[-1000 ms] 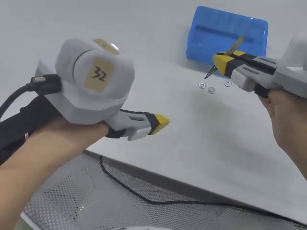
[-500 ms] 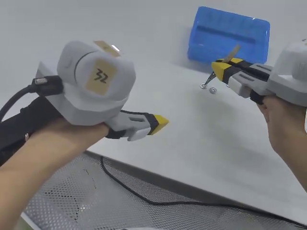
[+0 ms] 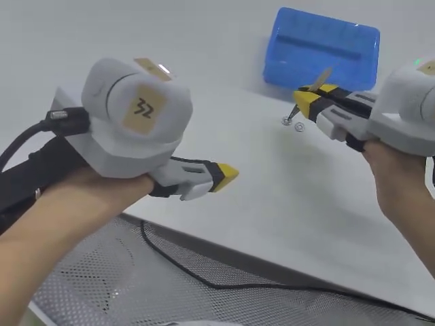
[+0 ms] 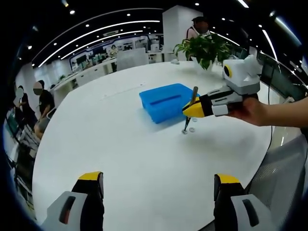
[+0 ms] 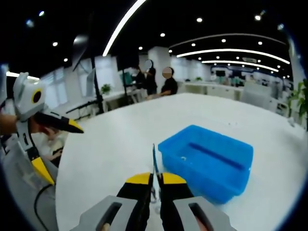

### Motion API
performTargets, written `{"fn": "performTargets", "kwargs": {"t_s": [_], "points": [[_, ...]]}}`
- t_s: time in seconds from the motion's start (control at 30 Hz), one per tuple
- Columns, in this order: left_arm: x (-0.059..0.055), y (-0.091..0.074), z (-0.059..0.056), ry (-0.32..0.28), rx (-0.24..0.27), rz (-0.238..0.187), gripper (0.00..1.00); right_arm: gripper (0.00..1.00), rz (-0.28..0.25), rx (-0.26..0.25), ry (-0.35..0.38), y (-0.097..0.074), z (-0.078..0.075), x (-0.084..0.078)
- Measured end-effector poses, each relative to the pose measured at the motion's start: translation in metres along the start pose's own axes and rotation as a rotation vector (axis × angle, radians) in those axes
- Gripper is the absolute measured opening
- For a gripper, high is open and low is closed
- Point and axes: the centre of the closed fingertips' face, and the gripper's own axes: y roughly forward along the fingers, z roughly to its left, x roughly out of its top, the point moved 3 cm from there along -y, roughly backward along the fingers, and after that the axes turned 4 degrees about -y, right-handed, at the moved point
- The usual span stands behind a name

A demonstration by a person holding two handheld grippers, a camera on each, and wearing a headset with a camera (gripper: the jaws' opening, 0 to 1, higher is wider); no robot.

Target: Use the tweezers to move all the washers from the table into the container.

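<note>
Thin, light, likely slippery washers (image 3: 299,127) lie flat on the tabletop (image 3: 272,197) near the container (image 3: 323,47), probably best pinched across the rim by the tweezers (image 3: 293,112) clamped in the shut fingers of the right gripper (image 3: 304,100); the left gripper (image 3: 225,175) gapes empty.

Bright, even overhead light from ceiling strips (image 5: 122,24) at 12 o'clock; the white bench (image 3: 285,190) looks washed out, shadows faint. Fisheye bending toward the edges; fingers (image 5: 139,185) blurred at 6 o'clock.
</note>
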Motion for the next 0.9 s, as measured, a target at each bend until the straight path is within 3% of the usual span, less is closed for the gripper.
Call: {"fn": "performTargets", "kwargs": {"t_s": [0.23, 0.5, 0.9], "points": [[0.0, 0.0, -0.002, 0.005, -0.002, 0.0, 0.97, 0.01, 0.021, -0.023, -0.051, 0.0, 0.002, 0.0], [0.003, -0.002, 0.0, 0.004, 0.002, -0.013, 0.97, 0.01, 0.048, -0.018, 0.021, 0.0, -0.007, 0.0], [0.002, -0.004, 0.001, 0.006, -0.001, -0.005, 0.98, 0.01, 0.024, 0.006, 0.015, -0.014, 0.003, 0.016]]}}
